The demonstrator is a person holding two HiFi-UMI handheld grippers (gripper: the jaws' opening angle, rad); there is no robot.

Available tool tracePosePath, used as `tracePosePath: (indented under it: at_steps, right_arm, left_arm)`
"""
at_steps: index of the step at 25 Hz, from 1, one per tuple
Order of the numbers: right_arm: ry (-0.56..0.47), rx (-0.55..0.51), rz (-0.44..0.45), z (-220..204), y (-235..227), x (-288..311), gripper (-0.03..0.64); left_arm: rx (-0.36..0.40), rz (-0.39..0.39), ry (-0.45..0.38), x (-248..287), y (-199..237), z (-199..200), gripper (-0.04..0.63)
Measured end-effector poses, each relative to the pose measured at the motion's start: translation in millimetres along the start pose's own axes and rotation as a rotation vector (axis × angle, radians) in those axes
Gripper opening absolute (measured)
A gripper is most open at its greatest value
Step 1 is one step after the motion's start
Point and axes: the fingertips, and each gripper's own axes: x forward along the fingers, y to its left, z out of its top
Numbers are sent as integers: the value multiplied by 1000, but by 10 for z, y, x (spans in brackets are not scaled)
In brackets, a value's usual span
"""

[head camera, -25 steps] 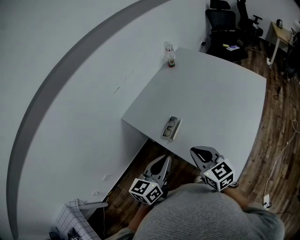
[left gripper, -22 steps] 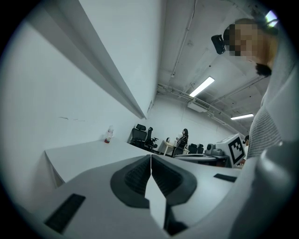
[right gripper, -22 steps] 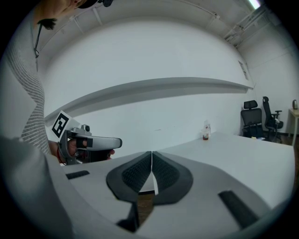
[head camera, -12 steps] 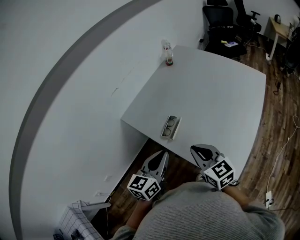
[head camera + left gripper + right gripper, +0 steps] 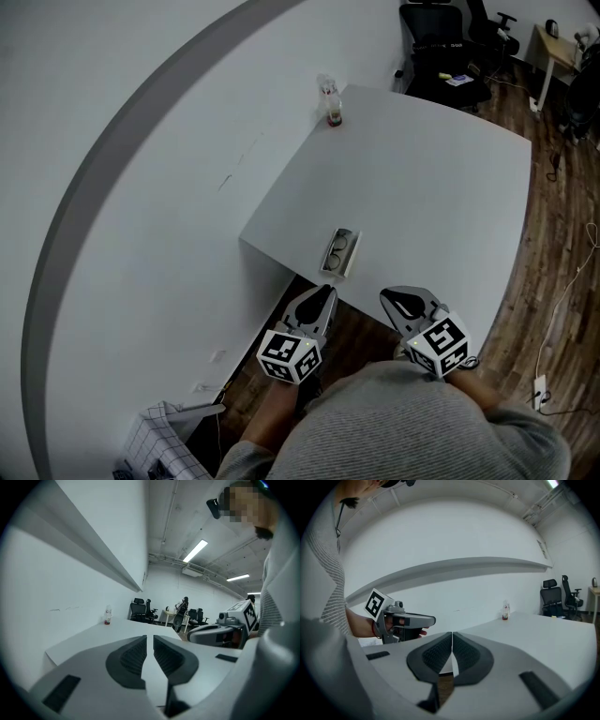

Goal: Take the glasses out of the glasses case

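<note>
White desk (image 5: 450, 187) holds the open glasses case (image 5: 352, 255), glasses (image 5: 337, 251) inside. Jaws of the left gripper (image 5: 325, 293) have just been opening a little, empty; the right gripper (image 5: 388, 301) jaws are together. Getting ready, it seems; next 1 must reach the glasses

One table (image 5: 441, 187) is carrying one glasses case (image 5: 348, 259), one pair of glasses (image 5: 337, 249), one bottle (image 5: 330, 99). Two grippers are showing: left gripper (image 5: 319, 298) (jaws have just been opening, nothing between), right gripper (image 5: 398, 302). At least two office chairs (image 5: 439, 47) are standing beyond.
</note>
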Motion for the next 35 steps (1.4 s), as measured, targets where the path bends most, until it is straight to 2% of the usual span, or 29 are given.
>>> tracePosePath:
  at_steps: [5, 12, 21, 35]
  right_arm:
    - [-2, 7, 1, -2, -44, 30, 14]
    - [1, 1, -4, -16, -83, 11, 14]
    - [9, 10, -8, -74, -103, -33, 14]
    - [7, -7, 24, -42, -226, -66, 14]
  left_arm:
    - [51, 18, 67, 192, 204, -94, 81]
    - [113, 71, 145, 414, 506, -259, 115]
    - [195, 107, 285, 782, 788, -478, 132]
    - [236, 169, 479, 1090, 964, -982, 184]
